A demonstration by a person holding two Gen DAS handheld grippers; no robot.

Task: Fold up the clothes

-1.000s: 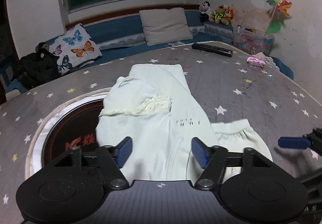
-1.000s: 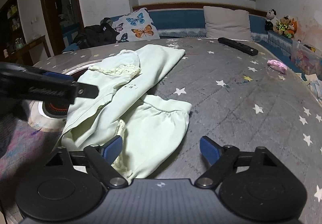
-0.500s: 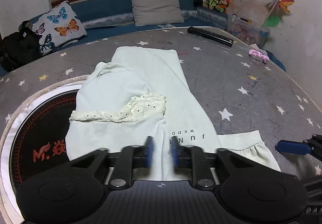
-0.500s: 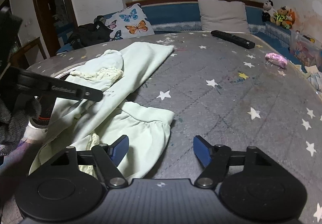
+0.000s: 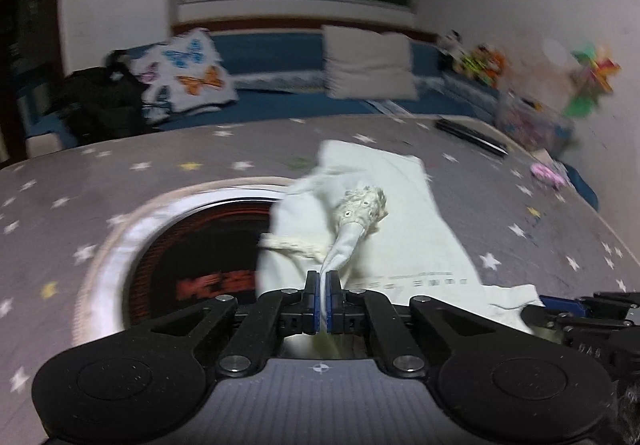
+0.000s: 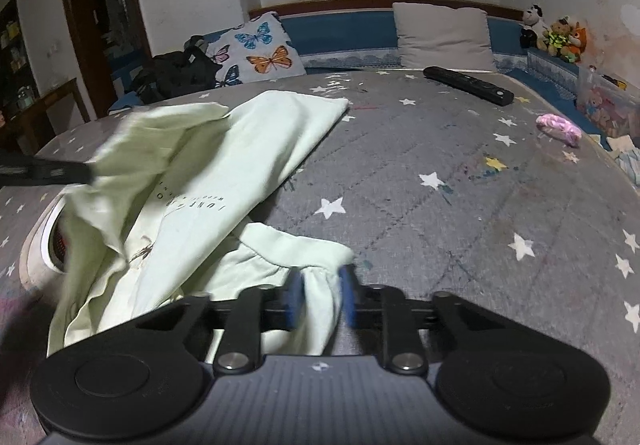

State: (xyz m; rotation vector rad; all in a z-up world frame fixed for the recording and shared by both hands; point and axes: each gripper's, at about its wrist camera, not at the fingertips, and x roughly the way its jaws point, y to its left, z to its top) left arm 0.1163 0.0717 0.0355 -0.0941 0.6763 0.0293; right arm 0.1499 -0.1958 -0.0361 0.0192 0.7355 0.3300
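Grey quilted cloth with white stars point(image 6: 460, 181) covers the wide surface, and a round dark panel with a pale rim point(image 5: 192, 245) shows through it on the left. Across this lies the pale green garment point(image 6: 224, 181), its long body running from the near left toward the far middle, a line of small dark lettering printed on it.

From the left wrist view, the left gripper point(image 5: 322, 299) has its blue pads pressed together with only a thin fold of the fabric between them. That fold rises in a taut strip from the jaws toward a lace-trimmed cuff point(image 5: 362, 205), which stands lifted off the rest of the garment. This view is blurred.

From the right wrist view, the right gripper point(image 6: 320, 299) has its jaws narrowed but not fully together; a gathered, elasticated end of the garment point(image 6: 316, 277) sits between the two blue pads, which are blurred, so whether they pinch it firmly I cannot tell. The left gripper's black finger enters at the far left edge there, with cloth bunched at its tip.

Farther off on the surface lie a black remote control point(image 6: 468, 85) and, to the right, a small pink object point(image 6: 558, 128). Behind is a blue bench with a butterfly cushion point(image 6: 260, 55) and a plain grey cushion point(image 6: 442, 35).
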